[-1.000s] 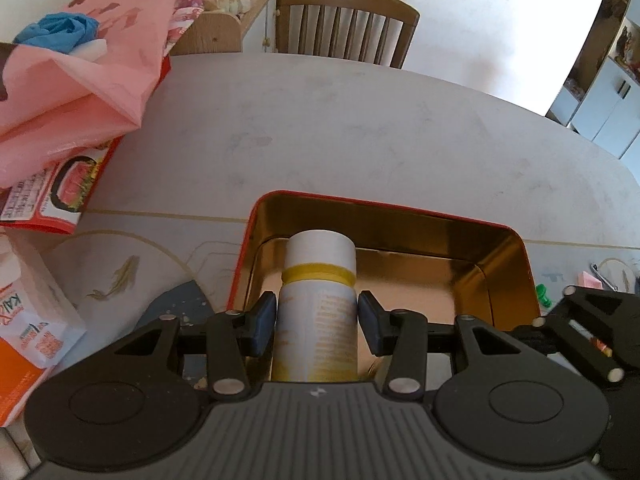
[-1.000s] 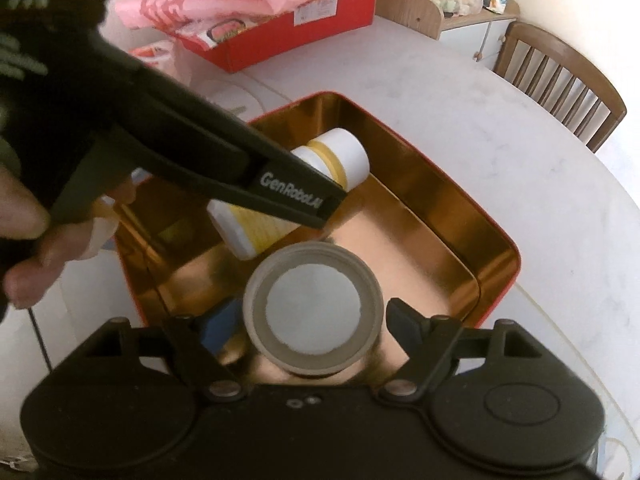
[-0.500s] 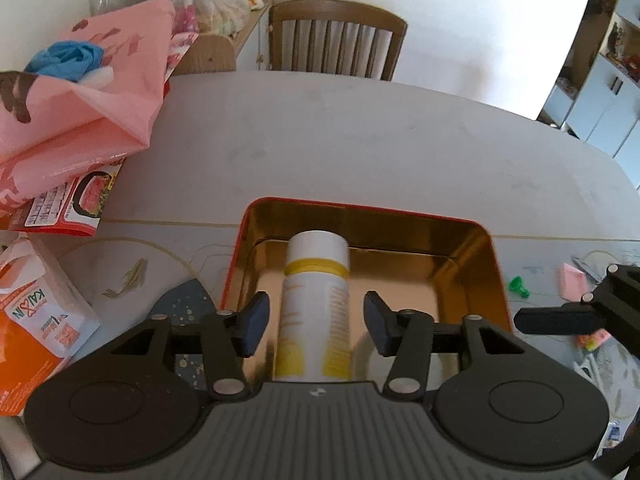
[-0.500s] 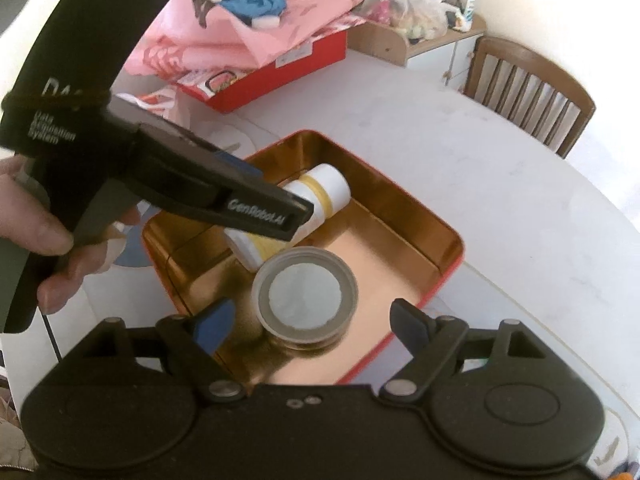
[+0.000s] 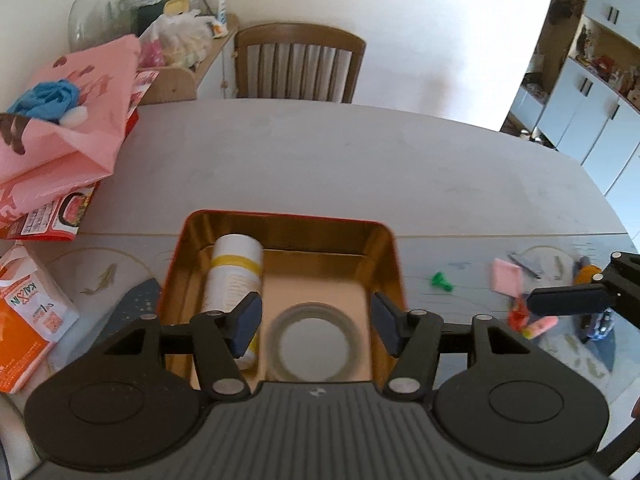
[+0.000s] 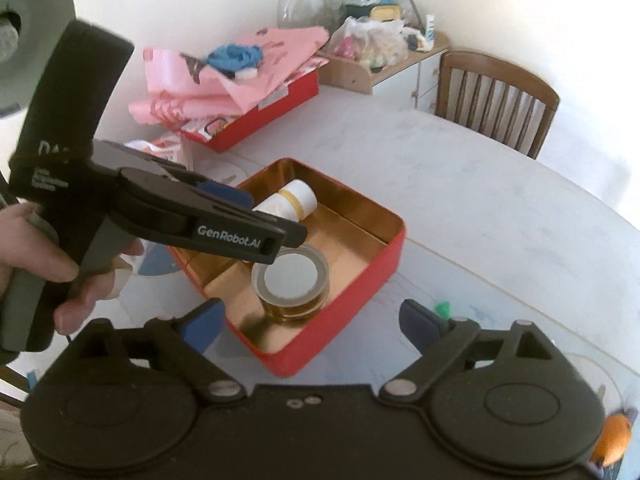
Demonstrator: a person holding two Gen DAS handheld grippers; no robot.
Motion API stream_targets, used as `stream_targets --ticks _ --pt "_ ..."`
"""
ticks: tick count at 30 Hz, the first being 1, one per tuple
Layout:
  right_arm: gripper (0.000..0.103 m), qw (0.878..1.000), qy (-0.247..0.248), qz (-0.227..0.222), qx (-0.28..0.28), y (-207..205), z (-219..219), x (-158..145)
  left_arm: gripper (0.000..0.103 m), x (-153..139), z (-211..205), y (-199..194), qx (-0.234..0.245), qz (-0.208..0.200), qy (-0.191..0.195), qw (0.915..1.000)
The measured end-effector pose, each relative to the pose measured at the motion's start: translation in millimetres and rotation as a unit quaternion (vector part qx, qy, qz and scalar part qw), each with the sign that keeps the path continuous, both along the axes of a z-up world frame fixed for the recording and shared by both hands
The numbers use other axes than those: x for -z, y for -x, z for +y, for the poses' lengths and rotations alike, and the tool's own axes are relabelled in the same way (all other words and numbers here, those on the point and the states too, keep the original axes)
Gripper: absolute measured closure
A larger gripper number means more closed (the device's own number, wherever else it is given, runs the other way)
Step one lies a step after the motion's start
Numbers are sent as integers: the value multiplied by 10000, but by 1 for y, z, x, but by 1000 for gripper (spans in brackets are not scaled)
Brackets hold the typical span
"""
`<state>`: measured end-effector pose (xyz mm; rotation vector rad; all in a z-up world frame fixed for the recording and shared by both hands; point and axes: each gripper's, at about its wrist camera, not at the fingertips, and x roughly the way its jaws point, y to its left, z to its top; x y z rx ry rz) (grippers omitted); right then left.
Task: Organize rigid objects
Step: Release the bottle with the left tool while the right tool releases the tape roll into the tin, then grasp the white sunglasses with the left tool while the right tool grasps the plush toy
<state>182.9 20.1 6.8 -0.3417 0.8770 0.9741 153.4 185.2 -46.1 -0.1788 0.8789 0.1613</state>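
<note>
A red tin (image 5: pixel 288 218) with a gold inside stands on the table. In its left part lies a white bottle (image 5: pixel 232 276) with a yellow band. Beside the bottle stands a round jar (image 5: pixel 316 344) with a white lid. My left gripper (image 5: pixel 316 320) hovers above the tin with its jaws opening; the jar shows below the gap, apart from the pads. My right gripper (image 6: pixel 312 320) hangs above the tin's (image 6: pixel 360 280) near corner, jaws opening wide, with nothing between the pads. The jar (image 6: pixel 290 276) and the bottle (image 6: pixel 292 200) rest free inside.
A pink bag (image 5: pixel 60 140) lies on a red box (image 5: pixel 52 220) at the far left, with an orange and white packet (image 5: pixel 28 320) nearer. A green piece (image 5: pixel 442 282) and a pink piece (image 5: pixel 506 276) lie right of the tin. A wooden chair (image 5: pixel 296 64) stands behind the table.
Both grippers have drawn back and up from the tin. The left let go of the bottle and the right let go of the jar, and both jaws stand wider.
</note>
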Motion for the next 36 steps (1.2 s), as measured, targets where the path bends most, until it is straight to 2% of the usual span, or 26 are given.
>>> stream_targets --ticks 3,12,23,26,30,36 --pt "5 9999 -118 -1 92 2 -22 -7 38 -6 -15 3 92 -70 11 9999" --pt "2 9978 -333 -109 563 1 -90 -14 37 -18 -65 5 351 -206 29 9992" --pt "0 9929 -534 -273 1031 -5 -173 -13 29 -25 -128 8 570 -377 53 9977" --pt "0 9903 -568 -308 1229 -11 -196 -10 28 -25 -143 11 513 -421 -57 9978" --pt "0 9874 -647 -345 1402 -18 -227 -1 19 -22 -158 15 430 -516 -72 9977" --pt "0 9846 -622 -283 1609 -30 -265 20 18 -8 -181 18 341 -415 23 9986"
